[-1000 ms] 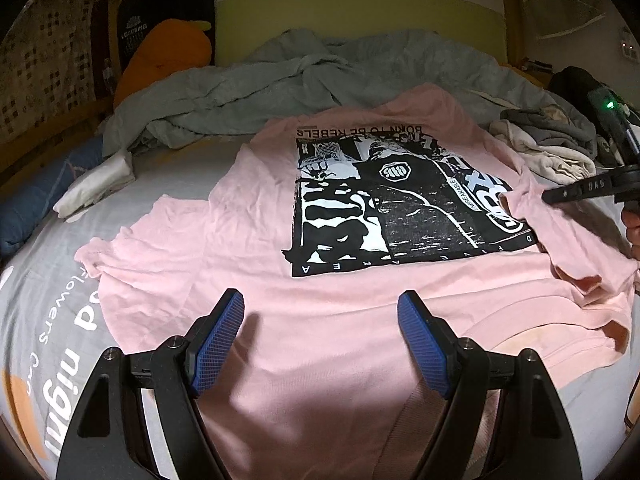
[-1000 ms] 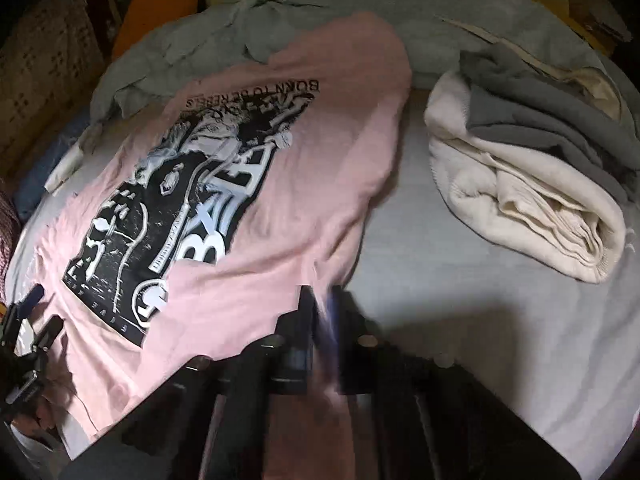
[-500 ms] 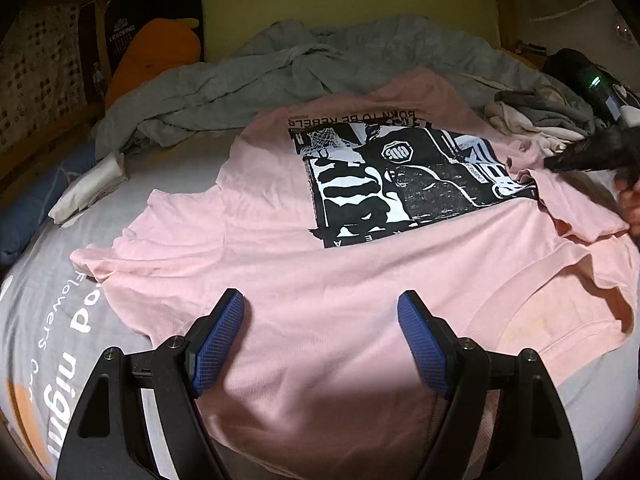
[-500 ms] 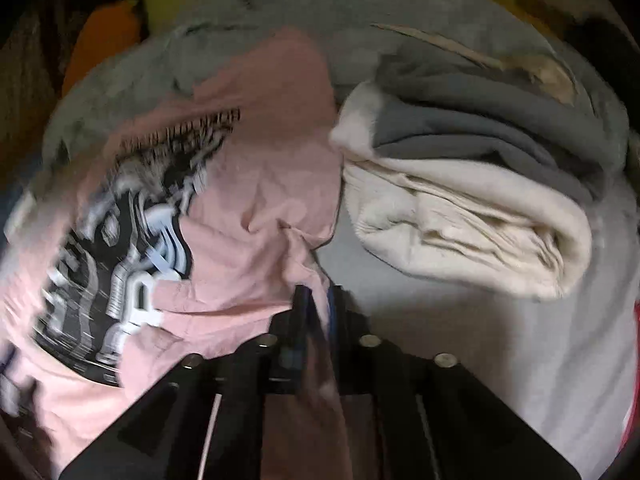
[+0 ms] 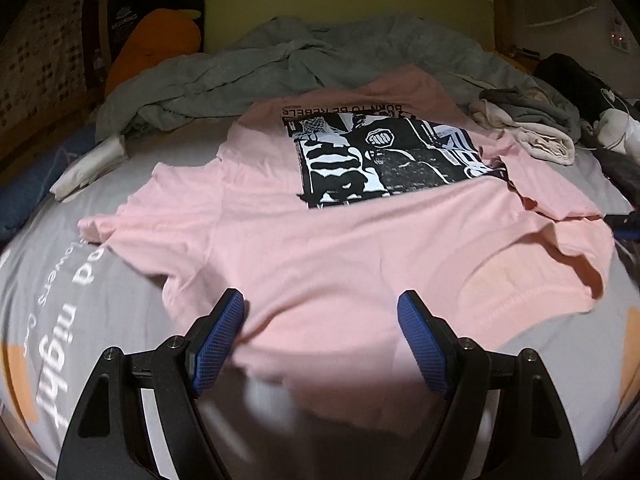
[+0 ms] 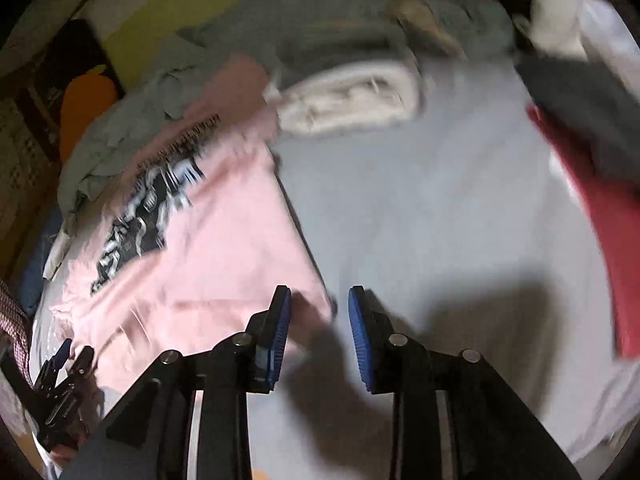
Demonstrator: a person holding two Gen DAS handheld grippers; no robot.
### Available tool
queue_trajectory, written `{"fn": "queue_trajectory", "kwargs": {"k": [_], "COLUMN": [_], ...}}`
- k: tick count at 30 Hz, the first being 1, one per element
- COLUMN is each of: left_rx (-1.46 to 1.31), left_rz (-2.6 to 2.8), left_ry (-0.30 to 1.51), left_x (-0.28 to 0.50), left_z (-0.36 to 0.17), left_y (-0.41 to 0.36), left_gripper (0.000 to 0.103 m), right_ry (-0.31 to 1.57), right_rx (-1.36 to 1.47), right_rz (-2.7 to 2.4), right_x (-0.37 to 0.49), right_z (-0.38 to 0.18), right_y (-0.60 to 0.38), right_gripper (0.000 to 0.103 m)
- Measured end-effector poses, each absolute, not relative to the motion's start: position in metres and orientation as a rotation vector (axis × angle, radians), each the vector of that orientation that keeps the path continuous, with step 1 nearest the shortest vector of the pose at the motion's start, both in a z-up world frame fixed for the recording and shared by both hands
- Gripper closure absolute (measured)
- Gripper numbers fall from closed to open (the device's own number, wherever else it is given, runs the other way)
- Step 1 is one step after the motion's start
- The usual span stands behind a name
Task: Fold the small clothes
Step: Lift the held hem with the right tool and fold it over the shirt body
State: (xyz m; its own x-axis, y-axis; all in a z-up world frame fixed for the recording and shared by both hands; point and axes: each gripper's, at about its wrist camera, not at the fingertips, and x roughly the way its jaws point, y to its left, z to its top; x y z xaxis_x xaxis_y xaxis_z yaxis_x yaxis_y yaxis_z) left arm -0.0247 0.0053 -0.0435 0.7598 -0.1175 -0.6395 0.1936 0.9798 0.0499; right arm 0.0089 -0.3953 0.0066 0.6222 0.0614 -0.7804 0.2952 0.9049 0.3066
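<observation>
Right wrist view: right gripper point(image 6: 318, 300) jaws opening beside soft pink printed T-shirt point(image 6: 224, 256); left gripper point(image 5: 320, 308) hovering spread over shirt's wrinkled hem.

Dim room, lit patch near lens, heavy fisheye vignette, right view motion-blurred

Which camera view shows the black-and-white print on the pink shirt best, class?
The left wrist view: the print lies sharp and nearly whole on the pink shirt, its lettering readable. The right wrist view shows the print only blurred, slanted and partly cut off.
</observation>
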Motion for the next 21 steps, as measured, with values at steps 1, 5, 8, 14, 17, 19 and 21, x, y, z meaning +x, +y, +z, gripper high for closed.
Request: {"fn": "queue_trajectory", "kwargs": {"k": [1, 5, 8, 14, 17, 19, 21], "left_rx": [0.112, 0.080, 0.055, 0.098, 0.113, 0.125, 0.055], "left_rz": [-0.166, -0.163, -0.162, -0.207, -0.212, -0.201, -0.221], "left_ry": [0.687, 0.693, 0.696, 0.709, 0.679, 0.655, 0.651], "left_x": [-0.028, -0.038, -0.044, -0.040, -0.051, -0.059, -0.066], "left_z": [-0.044, -0.044, -0.046, -0.051, -0.047, -0.040, -0.031], "left_y": [0.005, 0.008, 0.010, -0.010, -0.011, -0.007, 0.003], "left_gripper": [0.025, 0.025, 0.025, 0.021, 0.084, 0.095, 0.095], "right_ry": [0.892, 0.869, 0.861, 0.856, 0.818, 0.799, 0.781], "right_rx": [0.440, 0.488, 0.544, 0.364, 0.422, 0.399, 0.422], "right_rz": [-0.146, -0.117, -0.049, -0.129, -0.139, -0.176, -0.194], "right_x": [0.007, 0.001, -0.010, -0.005, -0.015, -0.025, -0.040], "right_z": [0.003, 0.004, -0.001, 0.000, 0.003, 0.008, 0.013], "right_y": [-0.394, -0.392, -0.384, -0.354, -0.360, -0.361, -0.365], "right_gripper": [0.072, 0.055, 0.054, 0.097, 0.101, 0.101, 0.101]}}
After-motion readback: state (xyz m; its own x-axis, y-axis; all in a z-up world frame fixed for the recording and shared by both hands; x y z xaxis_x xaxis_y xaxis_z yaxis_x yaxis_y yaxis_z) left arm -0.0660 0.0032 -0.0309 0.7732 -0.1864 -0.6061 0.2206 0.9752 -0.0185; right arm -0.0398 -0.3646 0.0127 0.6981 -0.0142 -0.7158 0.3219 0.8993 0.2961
